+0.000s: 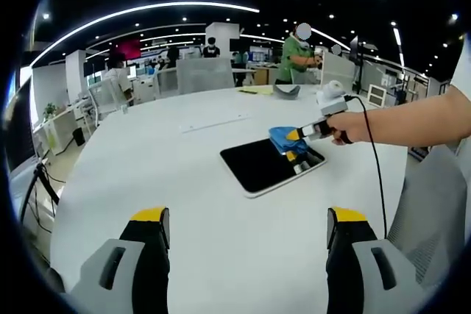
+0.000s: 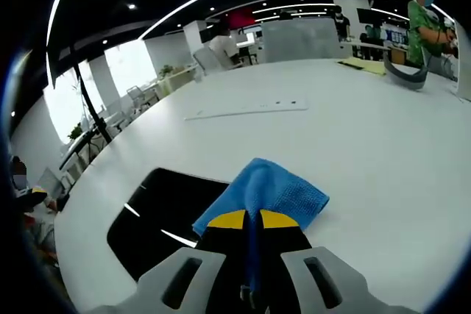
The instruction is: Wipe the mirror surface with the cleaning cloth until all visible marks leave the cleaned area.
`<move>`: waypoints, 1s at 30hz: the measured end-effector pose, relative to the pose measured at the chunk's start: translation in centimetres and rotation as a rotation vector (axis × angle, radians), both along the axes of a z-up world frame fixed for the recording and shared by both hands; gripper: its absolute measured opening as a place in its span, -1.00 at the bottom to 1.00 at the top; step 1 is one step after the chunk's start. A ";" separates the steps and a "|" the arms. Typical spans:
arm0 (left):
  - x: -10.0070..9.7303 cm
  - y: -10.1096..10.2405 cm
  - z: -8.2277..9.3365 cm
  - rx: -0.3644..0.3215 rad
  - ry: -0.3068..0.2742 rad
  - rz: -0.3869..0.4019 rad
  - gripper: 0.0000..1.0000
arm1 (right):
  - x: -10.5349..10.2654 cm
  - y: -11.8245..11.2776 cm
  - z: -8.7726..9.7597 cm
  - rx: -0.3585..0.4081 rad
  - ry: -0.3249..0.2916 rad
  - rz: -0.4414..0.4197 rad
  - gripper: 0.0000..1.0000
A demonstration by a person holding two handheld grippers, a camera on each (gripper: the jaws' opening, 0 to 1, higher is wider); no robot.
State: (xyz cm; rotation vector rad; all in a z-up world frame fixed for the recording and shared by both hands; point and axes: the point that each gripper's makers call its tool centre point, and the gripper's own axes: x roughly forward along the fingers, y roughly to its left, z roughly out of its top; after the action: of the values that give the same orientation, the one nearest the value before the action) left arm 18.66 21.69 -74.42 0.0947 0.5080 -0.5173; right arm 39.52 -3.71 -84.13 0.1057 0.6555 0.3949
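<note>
While we look along the left claw (image 1: 246, 234), we see its two yellow-tipped jaws standing wide apart above the round white surface (image 1: 147, 174), with nothing between them. Further on the surface lies the dark rectangular mirror with a pale rim (image 1: 261, 165), flat and turned a little. On its far corner rests the blue cleaning cloth (image 1: 282, 139), and the right claw (image 1: 297, 144) comes in from the right side, carried by a person's hand (image 1: 352, 126), with a black cable hanging down from it.

In the right gripper view, the right claw (image 2: 246, 220) has its jaws pressed together on the blue cleaning cloth (image 2: 274, 193), which spreads forward partly over the edge of the mirror (image 2: 158, 218) and partly on the white surface (image 2: 383, 145). Far behind, we see a flat white strip (image 2: 246, 109) on the surface, then office desks and some people standing.
</note>
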 end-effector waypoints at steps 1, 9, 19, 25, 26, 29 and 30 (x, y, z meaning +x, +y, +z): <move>0.0 0.0 0.0 0.000 0.001 0.000 0.77 | 0.1 0.0 0.0 0.000 0.000 -0.001 -0.98; 0.2 -0.2 -0.2 -0.006 0.005 0.000 0.77 | 0.5 -0.1 0.0 0.006 -0.008 -0.009 -0.99; 0.3 -0.2 -0.5 -0.012 0.004 -0.005 0.77 | 0.6 0.3 0.0 -0.005 -0.003 -0.001 -0.98; 0.2 0.1 -0.5 -0.014 0.005 0.004 0.77 | 0.7 1.0 0.0 -0.022 -0.002 0.018 -0.98; 0.2 0.2 -0.5 -0.014 0.004 0.007 0.77 | 0.8 1.1 0.0 -0.024 -0.001 0.022 -0.98; 0.1 0.4 -0.5 -0.012 0.006 0.011 0.77 | 0.8 1.8 0.0 -0.025 0.001 0.034 -0.98; 0.1 0.4 -0.5 -0.014 0.006 0.013 0.77 | 0.7 2.0 0.0 -0.025 0.002 0.038 -0.98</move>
State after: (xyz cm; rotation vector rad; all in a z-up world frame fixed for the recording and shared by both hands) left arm 18.74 22.10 -74.97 0.0769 0.5104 -0.5083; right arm 40.25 -1.69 -84.14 0.0705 0.6651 0.4227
